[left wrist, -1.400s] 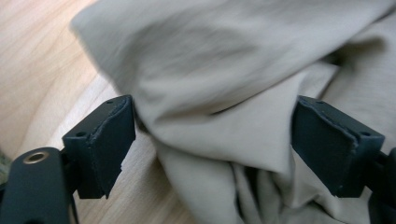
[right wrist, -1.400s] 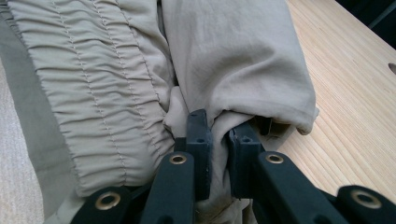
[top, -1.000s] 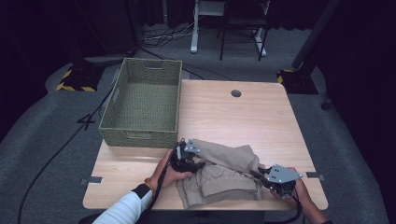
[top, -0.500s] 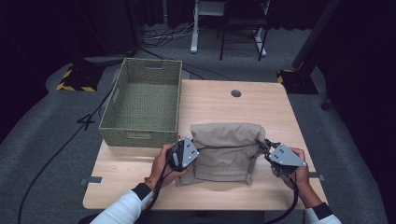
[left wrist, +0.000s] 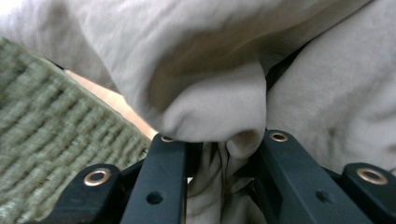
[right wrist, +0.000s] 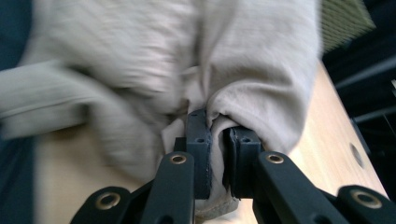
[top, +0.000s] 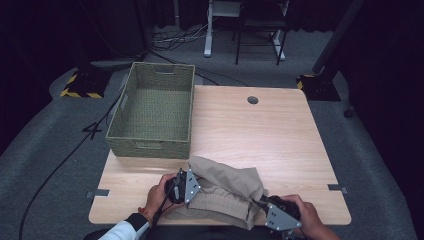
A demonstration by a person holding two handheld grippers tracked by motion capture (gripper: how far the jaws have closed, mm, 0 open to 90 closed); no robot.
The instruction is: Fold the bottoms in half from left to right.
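Since the earlier frames, item one, your beige garment (top: pixel 227 192), has gone from a spread, squared-off panel held up between your hands to a bunched, folded heap at the near edge of the table (top: pixel 280 140), and both your hands have drawn back toward you. Item two, your left gripper (top: pixel 192 186): its jaws have just been closing, with the cloth between them; in the left gripper view a thick fold of the garment (left wrist: pixel 219 116) is gathered between the two black jaws and bulges out ahead of them, so they pinch the fabric. Your left hand (top: pixel 161 190) wraps the gripper body just behind that. Item three, your right gripper (top: pixel 265 207): in the right gripper view its pads are pressed nearly together on a thin edge of the garment (right wrist: pixel 219 154), with the rest of the cloth draped ahead of and over the jaws. Your right hand (top: pixel 305 220) sits behind it at the table's near edge. Item four, the green woven basket (top: pixel 152 142): it stands beyond your left gripper, close past the heaped cloth, and its woven wall shows beside the left jaw in the left gripper view (left wrist: pixel 51 135). The garment lies between your two grippers, held at both ends.
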